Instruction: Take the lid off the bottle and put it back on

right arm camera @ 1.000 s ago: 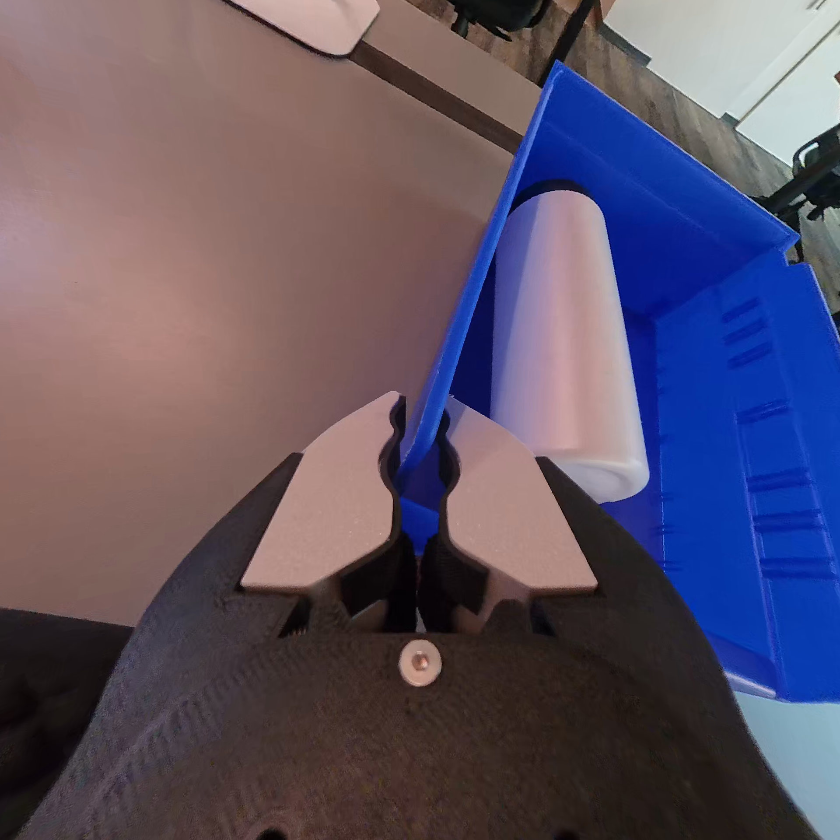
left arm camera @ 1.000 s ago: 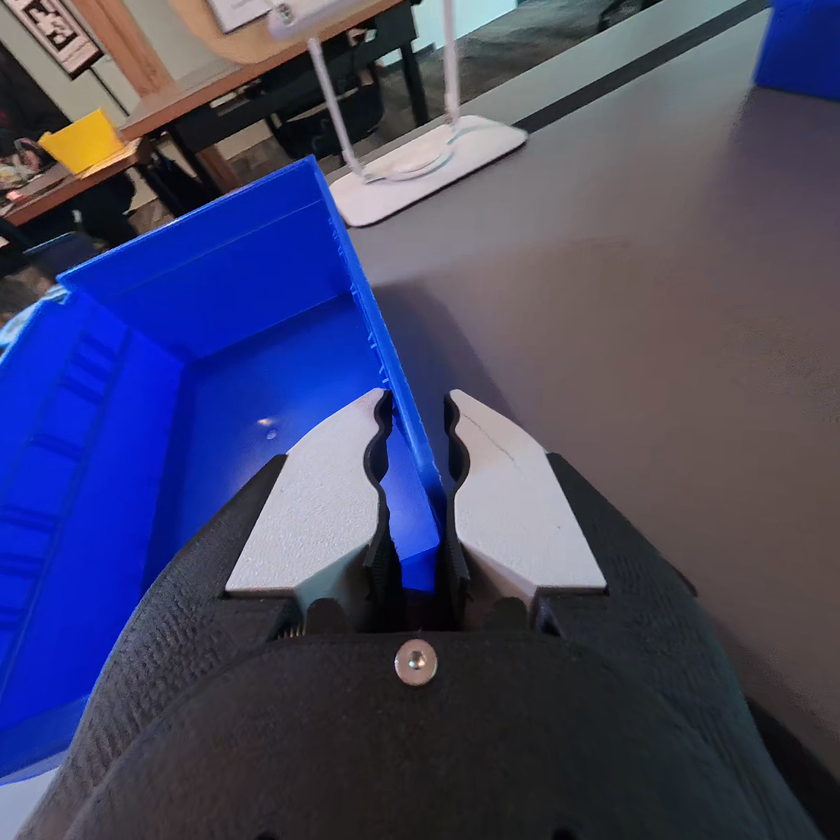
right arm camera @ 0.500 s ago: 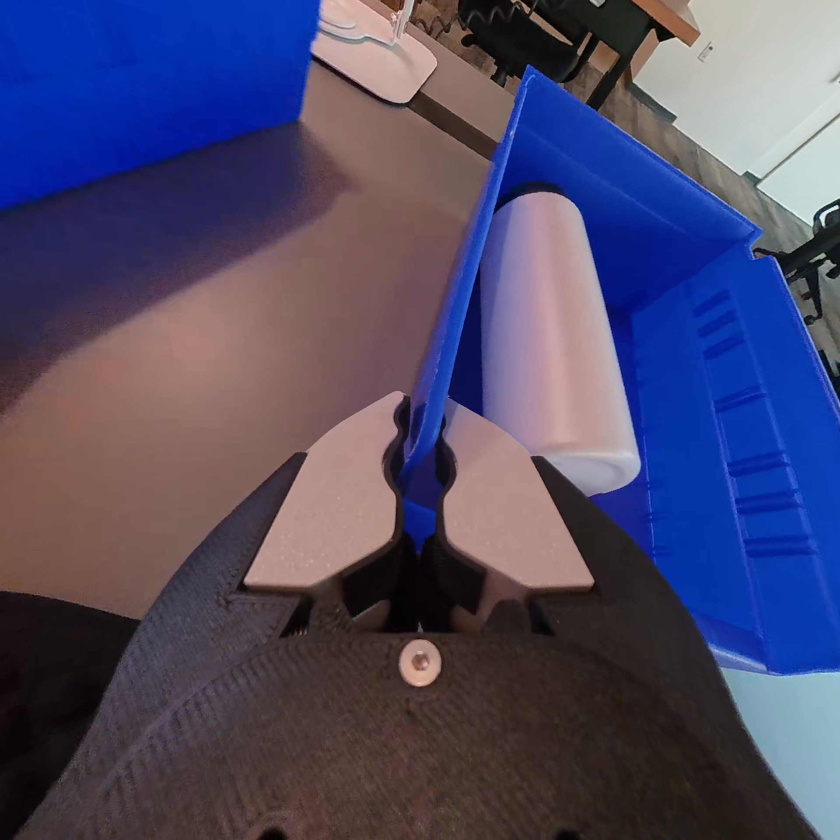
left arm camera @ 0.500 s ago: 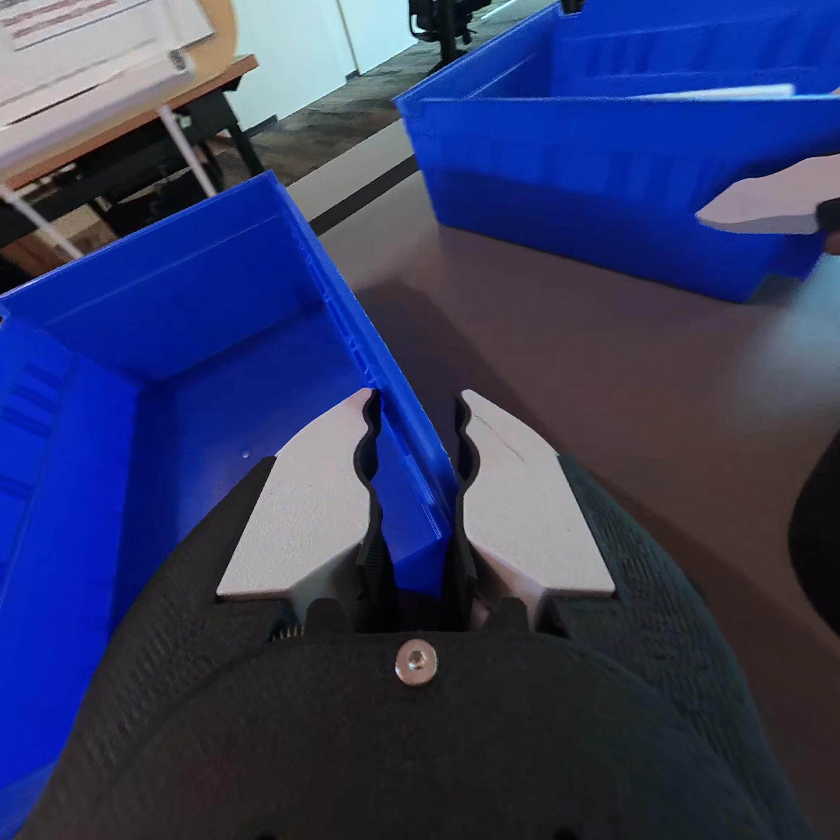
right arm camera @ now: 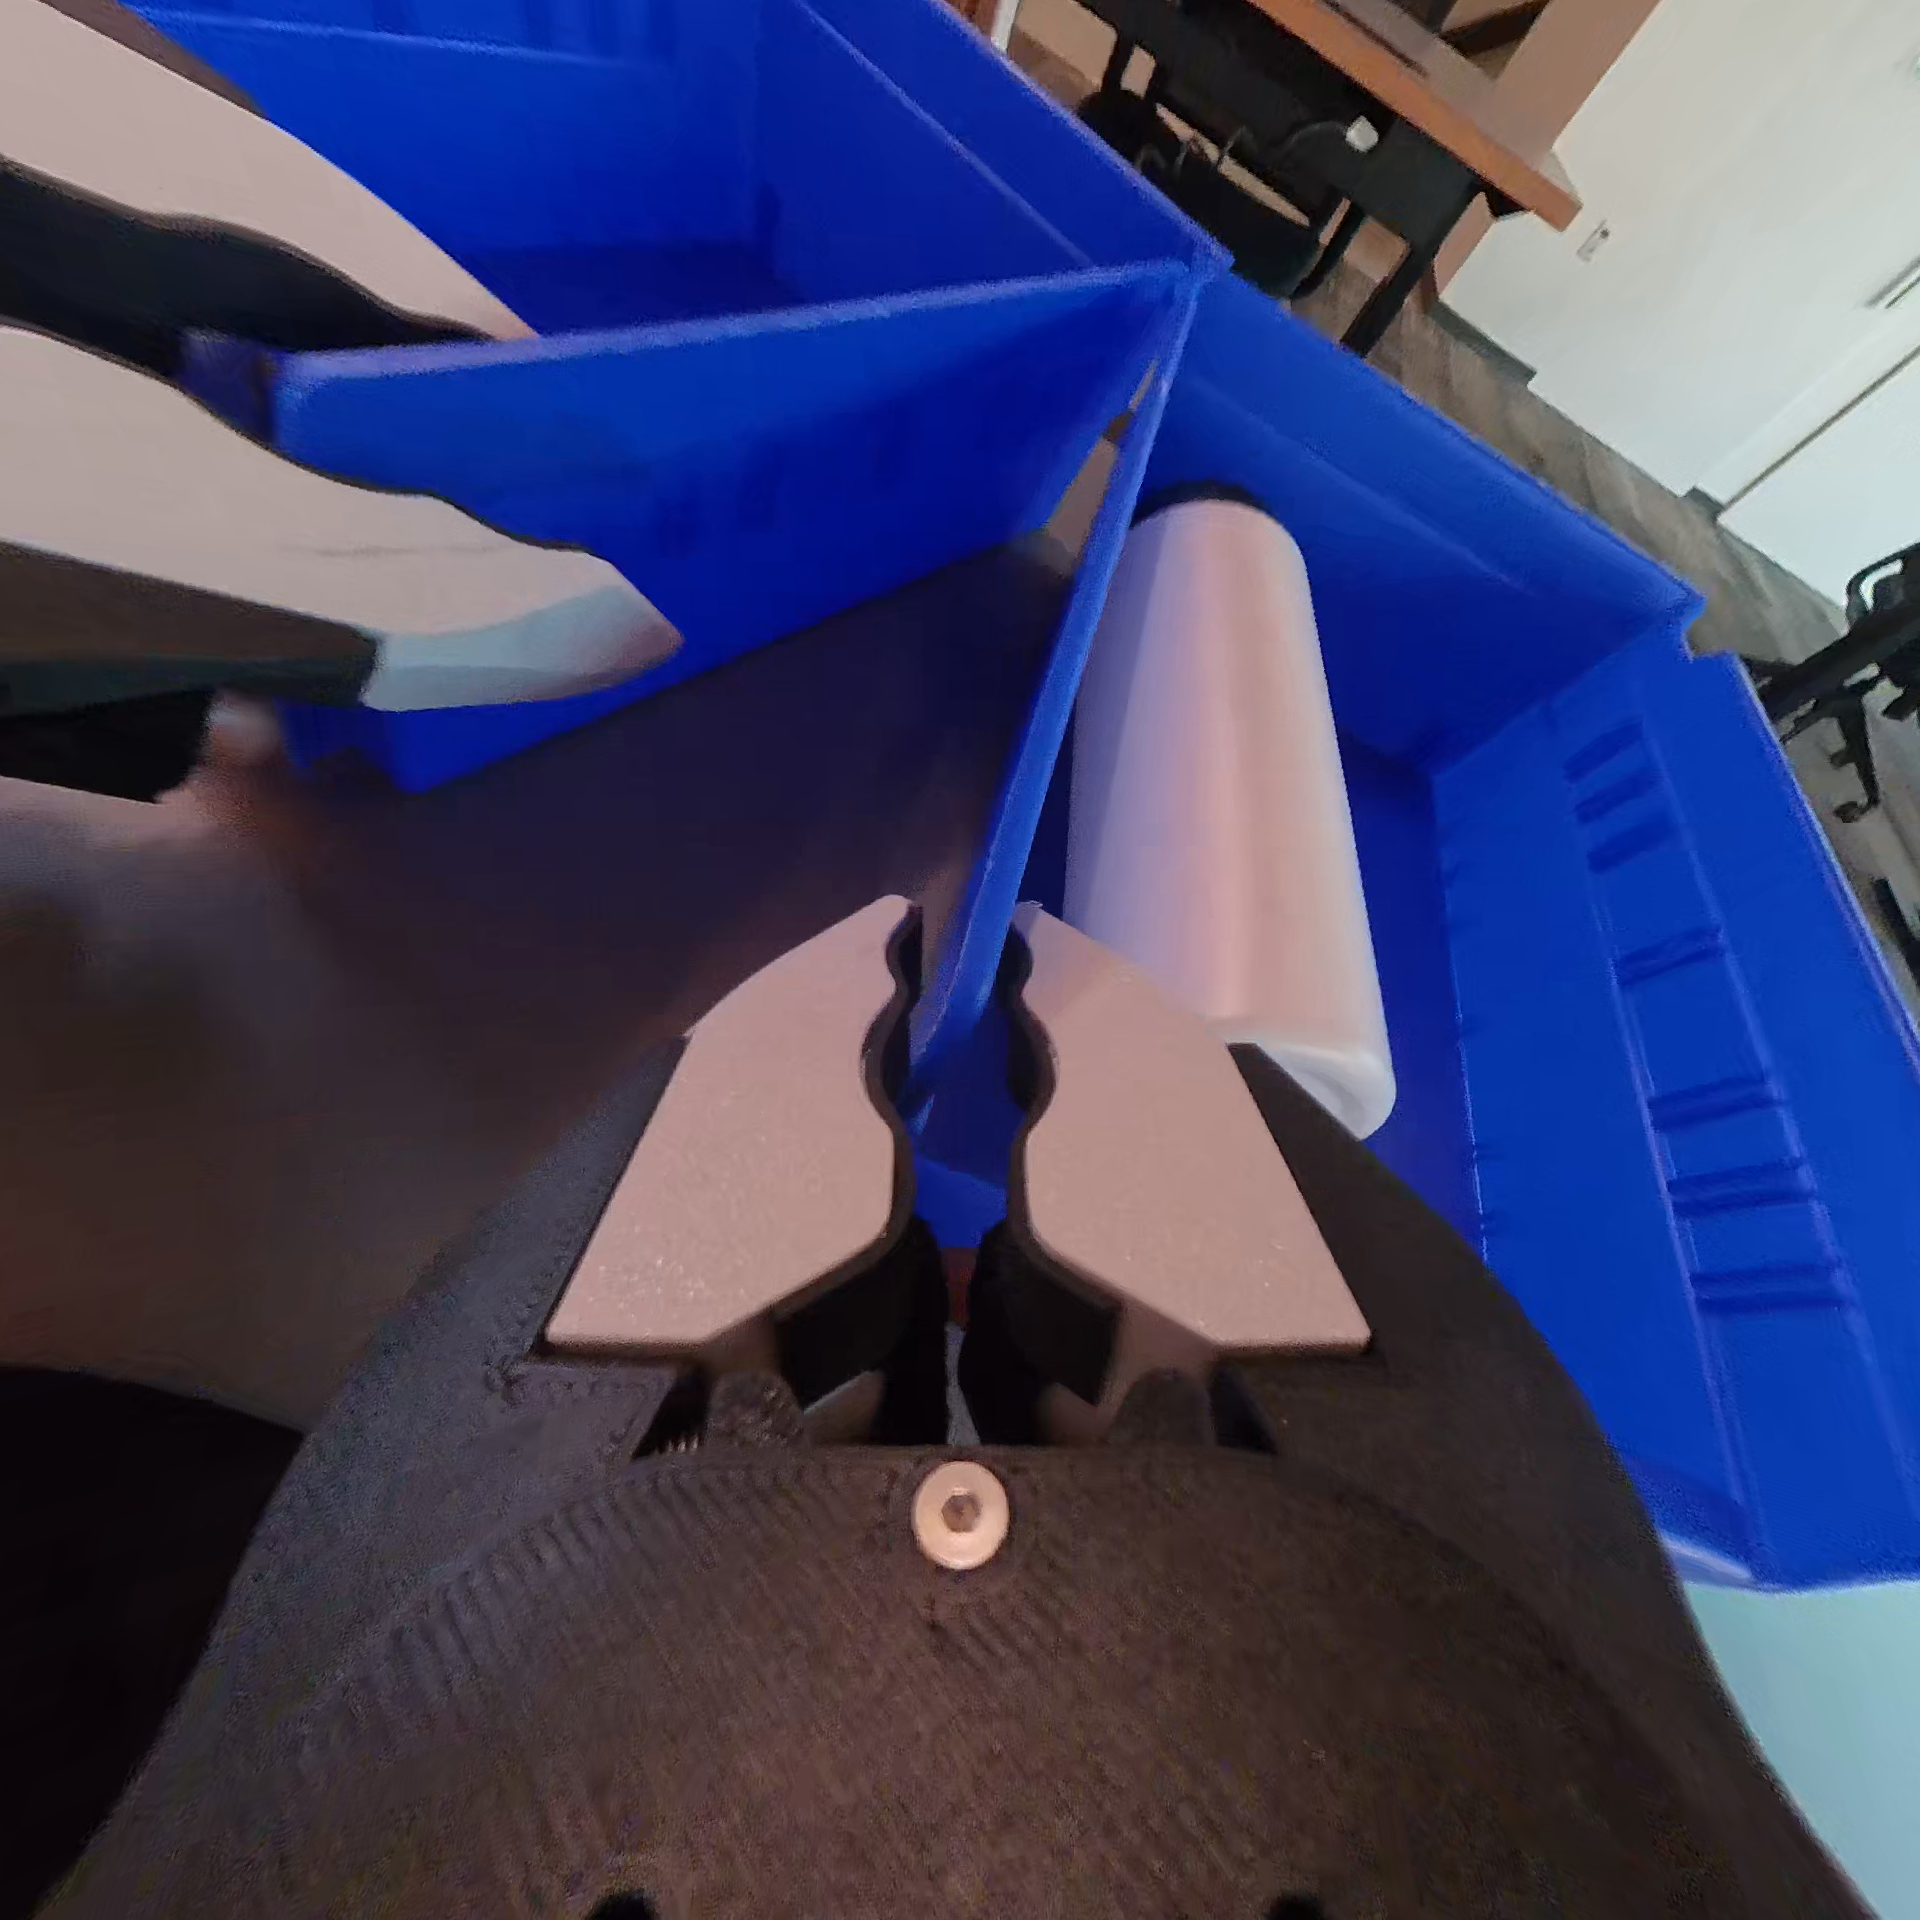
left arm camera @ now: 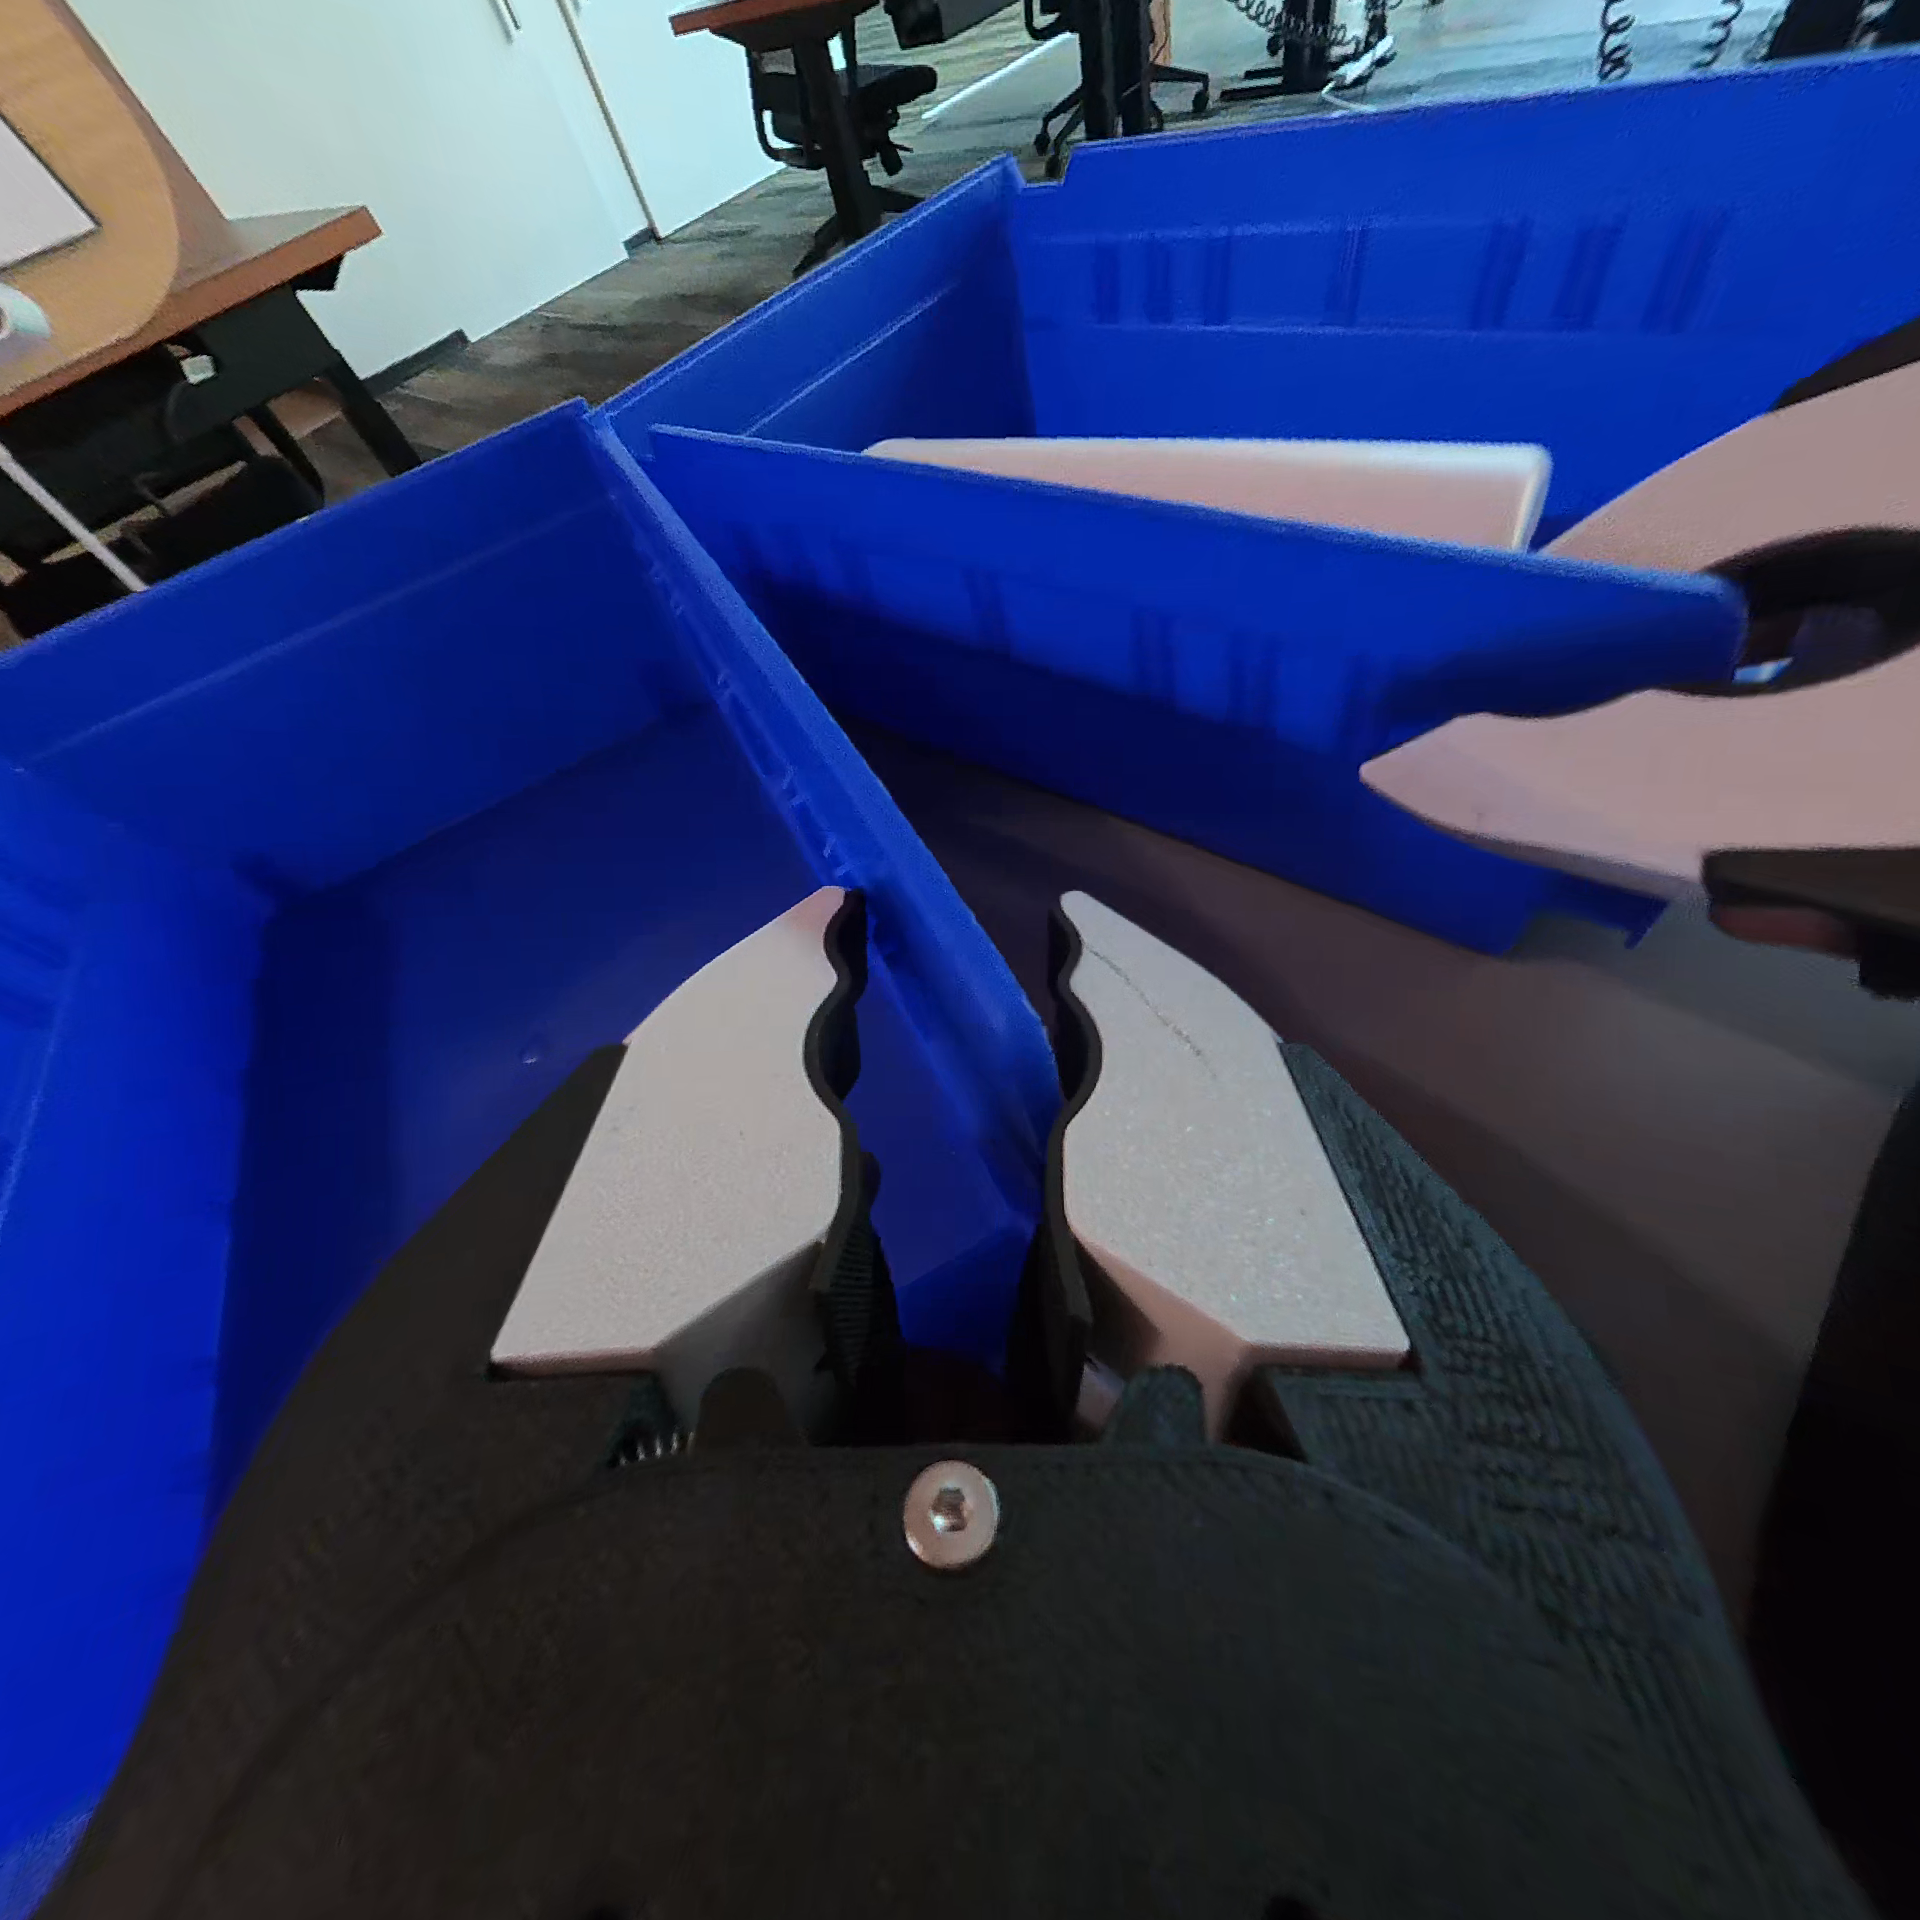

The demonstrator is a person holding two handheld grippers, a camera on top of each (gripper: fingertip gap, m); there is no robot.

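Note:
A white bottle (right arm camera: 1216, 790) lies on its side in a blue bin (right arm camera: 1558, 727), its dark lid (right arm camera: 1195, 490) at the far end. My right gripper (right arm camera: 961, 914) is shut on that bin's left wall, right beside the bottle. My left gripper (left arm camera: 956, 904) is shut on the right wall of a second, empty blue bin (left arm camera: 312, 644). The bottle (left arm camera: 1195, 483) and its bin (left arm camera: 1143, 644) also show in the left wrist view, with the right gripper (left arm camera: 1465, 660) on the wall. The left gripper (right arm camera: 603, 488) and the empty bin (right arm camera: 727, 447) show in the right wrist view.
The two bins stand on a dark brown table (left arm camera: 1558, 1091) in a V, their far corners close together. Office desks and chairs (left arm camera: 831, 94) stand beyond the table's far edge.
Both grippers have swung their bins toward each other across the table. The bins were apart and their far corners now nearly meet. Both grips are unchanged.

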